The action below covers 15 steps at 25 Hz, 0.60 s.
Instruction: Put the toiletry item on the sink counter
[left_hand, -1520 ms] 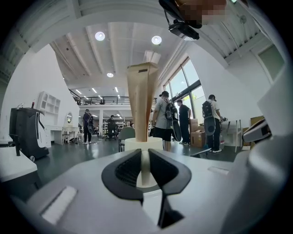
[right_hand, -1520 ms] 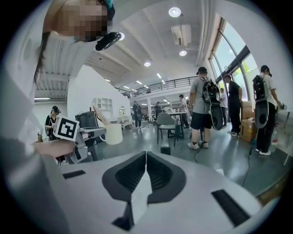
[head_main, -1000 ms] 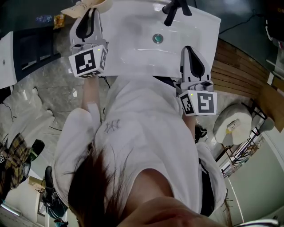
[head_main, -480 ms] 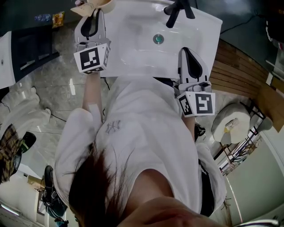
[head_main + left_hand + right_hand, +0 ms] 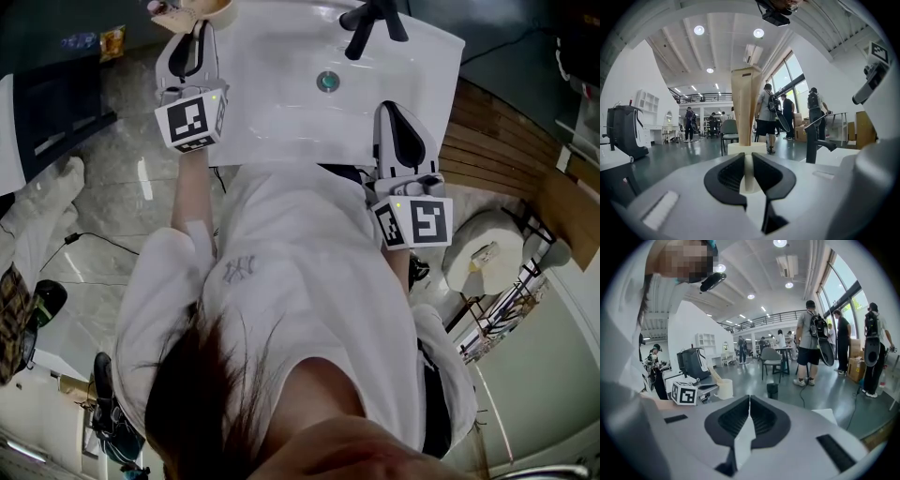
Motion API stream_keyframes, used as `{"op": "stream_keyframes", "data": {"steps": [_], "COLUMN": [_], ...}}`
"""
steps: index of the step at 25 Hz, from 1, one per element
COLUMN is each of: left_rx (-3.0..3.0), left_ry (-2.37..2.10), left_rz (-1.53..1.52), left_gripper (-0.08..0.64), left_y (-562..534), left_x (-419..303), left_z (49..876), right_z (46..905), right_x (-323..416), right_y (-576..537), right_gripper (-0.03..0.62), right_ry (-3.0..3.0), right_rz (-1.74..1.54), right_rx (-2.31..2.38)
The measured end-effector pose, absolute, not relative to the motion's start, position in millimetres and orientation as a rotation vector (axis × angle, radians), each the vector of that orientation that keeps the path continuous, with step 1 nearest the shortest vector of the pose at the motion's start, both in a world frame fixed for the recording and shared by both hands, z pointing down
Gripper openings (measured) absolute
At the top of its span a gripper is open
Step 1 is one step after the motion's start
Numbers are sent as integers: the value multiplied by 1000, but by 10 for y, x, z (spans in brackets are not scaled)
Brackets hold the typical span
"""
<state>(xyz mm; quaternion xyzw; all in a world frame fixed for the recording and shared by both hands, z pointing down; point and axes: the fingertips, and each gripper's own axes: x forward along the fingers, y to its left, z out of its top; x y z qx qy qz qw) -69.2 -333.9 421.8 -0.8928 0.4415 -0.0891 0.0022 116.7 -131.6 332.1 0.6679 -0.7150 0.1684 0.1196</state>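
Note:
The toiletry item is a beige tube point(image 5: 743, 105) with a white cap point(image 5: 746, 149). My left gripper point(image 5: 748, 174) is shut on its cap end, so the tube stands out straight ahead of the jaws. In the head view the left gripper point(image 5: 191, 36) holds the tube point(image 5: 185, 8) at the far left corner of the white sink point(image 5: 272, 122). My right gripper point(image 5: 395, 111) hangs over the sink's near right edge. In its own view the right gripper point(image 5: 749, 401) is shut with nothing between the jaws, and the tube point(image 5: 723, 386) shows small at the left.
A black faucet point(image 5: 369, 19) stands at the back of the sink, with the round drain point(image 5: 327, 82) in the basin. The faucet point(image 5: 813, 140) is right of the tube. A white round fixture point(image 5: 483, 251) and a wire rack point(image 5: 506, 314) stand on the right. People stand in the room behind.
The left gripper with the tube has shifted a little up and right, toward the sink's far left corner. The right gripper has hardly moved.

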Motion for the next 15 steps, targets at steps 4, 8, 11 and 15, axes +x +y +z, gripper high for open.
{"op": "stream_keyframes", "data": {"steps": [4,8,11,15], "left_rx": [-2818,-2825,-2830,-2845], "left_ry": [1376,1378,1396,1405], "left_rz": [-307,-317,-316,-334], "left_gripper": [54,54,54,54], "left_y": [-3340,-3349,-3365,-3371], "left_x": [-656,-637,-640,-642], "left_z": [4327,4405,4471,4567], "right_z": [3347,3373,3403,3418], "right_x": [1165,1151,1149,1146], "right_y": [-1353,-1373,-1390,-1425], "right_gripper": [11,11,11,11], "right_ry": [-2088,-2086,-2081,-2079], "right_rz": [501,512,521,528], "right_rx": [1944,1934,1928,1919]}}
